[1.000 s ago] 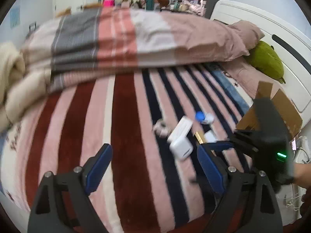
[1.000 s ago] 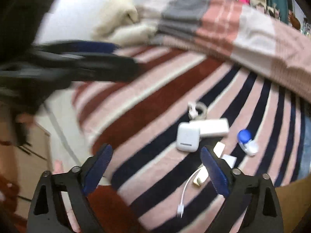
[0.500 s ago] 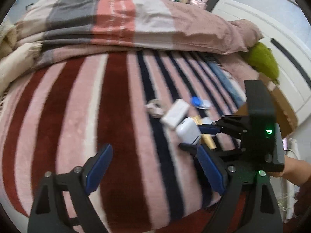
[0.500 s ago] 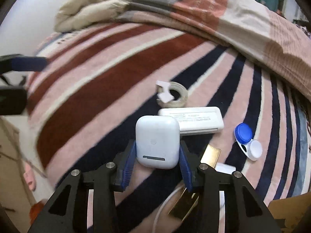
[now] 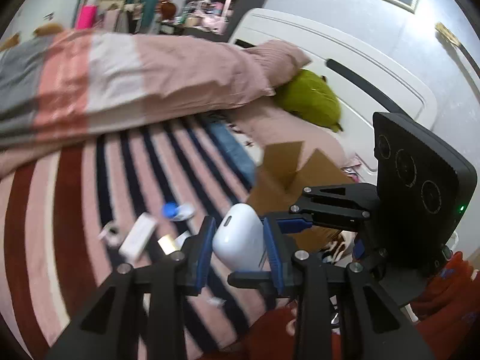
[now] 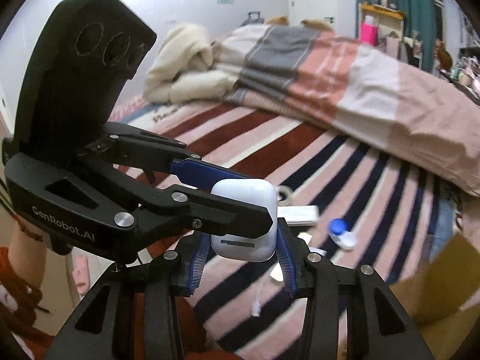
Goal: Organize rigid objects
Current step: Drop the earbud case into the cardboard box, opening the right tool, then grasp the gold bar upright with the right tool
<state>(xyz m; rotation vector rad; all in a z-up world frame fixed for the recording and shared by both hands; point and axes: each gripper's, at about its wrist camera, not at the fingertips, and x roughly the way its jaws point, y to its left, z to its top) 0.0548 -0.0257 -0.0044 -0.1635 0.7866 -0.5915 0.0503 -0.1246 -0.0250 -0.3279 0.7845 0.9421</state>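
Note:
A white earbud case [image 5: 238, 237] is held in the air above the striped bed. My left gripper [image 5: 240, 247] is shut on it, and my right gripper [image 6: 243, 244] is shut on the same case [image 6: 244, 219] from the other side. In the right wrist view the left gripper's fingers [image 6: 210, 210] cross in from the left and clamp the upper part of the case. On the bed lie a white power bank [image 5: 138, 238], a blue-capped lens case [image 5: 177, 210], a tape roll [image 5: 111, 231], a gold item [image 5: 168, 243] and a white cable [image 6: 261, 295].
An open cardboard box [image 5: 288, 177] stands at the right edge of the bed, also low right in the right wrist view [image 6: 435, 288]. A folded pink and grey duvet [image 5: 120, 75], a green plush [image 5: 312, 99] and a cream blanket [image 6: 186, 66] lie further back.
My right gripper lifted the earbud case off the bed. My left gripper, open before, moved in and closed on the same case.

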